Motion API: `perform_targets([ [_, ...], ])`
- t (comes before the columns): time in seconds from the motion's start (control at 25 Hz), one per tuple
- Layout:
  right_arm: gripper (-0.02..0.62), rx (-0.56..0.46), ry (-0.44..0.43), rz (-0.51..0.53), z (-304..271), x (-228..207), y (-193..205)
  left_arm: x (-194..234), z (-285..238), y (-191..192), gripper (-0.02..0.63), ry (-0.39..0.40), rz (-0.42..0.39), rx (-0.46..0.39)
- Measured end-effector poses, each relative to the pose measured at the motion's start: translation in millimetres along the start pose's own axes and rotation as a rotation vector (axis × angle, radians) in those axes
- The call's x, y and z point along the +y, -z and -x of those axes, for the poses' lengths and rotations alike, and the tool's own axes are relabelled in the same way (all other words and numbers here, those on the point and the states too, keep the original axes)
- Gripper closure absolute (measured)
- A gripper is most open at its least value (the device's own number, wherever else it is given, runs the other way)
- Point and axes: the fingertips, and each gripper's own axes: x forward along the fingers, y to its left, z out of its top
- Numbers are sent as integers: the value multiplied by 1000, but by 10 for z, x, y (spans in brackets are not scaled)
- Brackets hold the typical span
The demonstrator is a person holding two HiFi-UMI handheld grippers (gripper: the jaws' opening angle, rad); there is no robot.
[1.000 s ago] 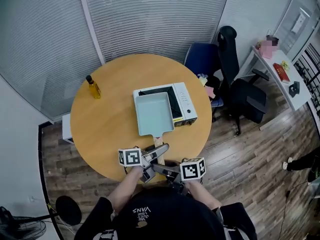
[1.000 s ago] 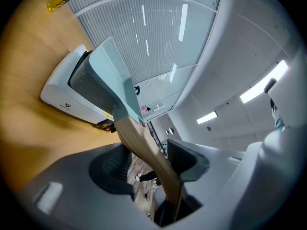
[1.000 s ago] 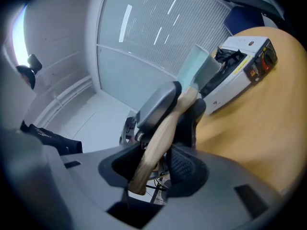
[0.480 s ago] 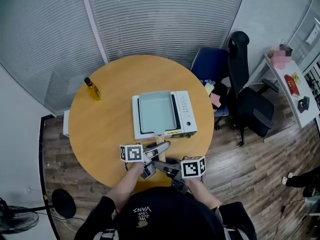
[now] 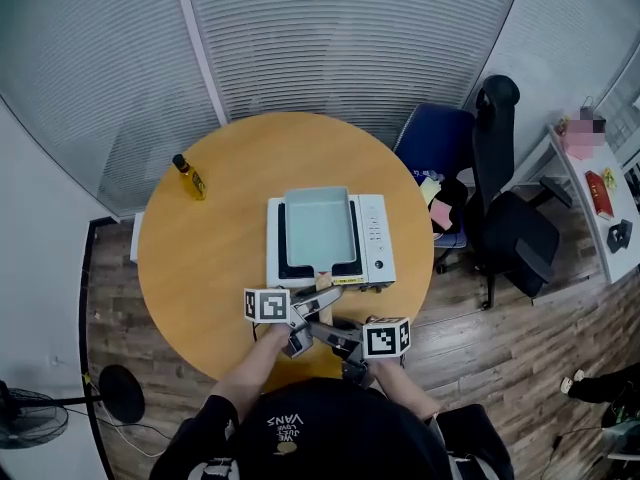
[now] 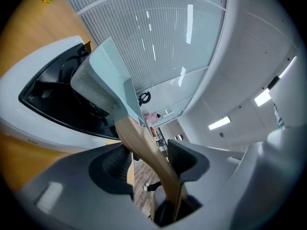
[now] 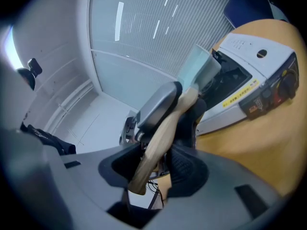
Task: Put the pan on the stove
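Note:
A pale green rectangular pan [image 5: 318,226] sits over the black burner well of the white tabletop stove [image 5: 375,240] on the round wooden table [image 5: 200,258]. Its wooden handle [image 5: 322,284] points toward me. My left gripper [image 5: 305,311] is shut on the handle, and my right gripper [image 5: 335,334] is shut on it just behind. In the left gripper view the handle [image 6: 144,145] runs between the jaws of the left gripper [image 6: 148,159] up to the tilted pan [image 6: 103,75] above the stove [image 6: 43,116]. In the right gripper view the right gripper [image 7: 158,166] holds the handle [image 7: 160,133].
A yellow oil bottle [image 5: 189,177] stands at the table's far left. Beyond the table's right side are a blue chair [image 5: 440,148] and a black office chair [image 5: 510,218], with a side desk [image 5: 590,183] further right. The table's near edge lies under my grippers.
The pan has travelled away from me and rightward, from hanging off the stove's front left corner to lying over its burner well. Both grippers stayed closed on the handle.

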Motion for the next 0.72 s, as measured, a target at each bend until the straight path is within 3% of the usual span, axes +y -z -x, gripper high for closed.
perform_targets([
  [0.32, 437, 22, -18, -13, -4, -137, -10, 151, -45, -7, 382, -29, 8, -12],
  [0.72, 437, 10, -23, -35, -38, -166, -16, 182, -49, -16, 380, -12, 14, 0],
])
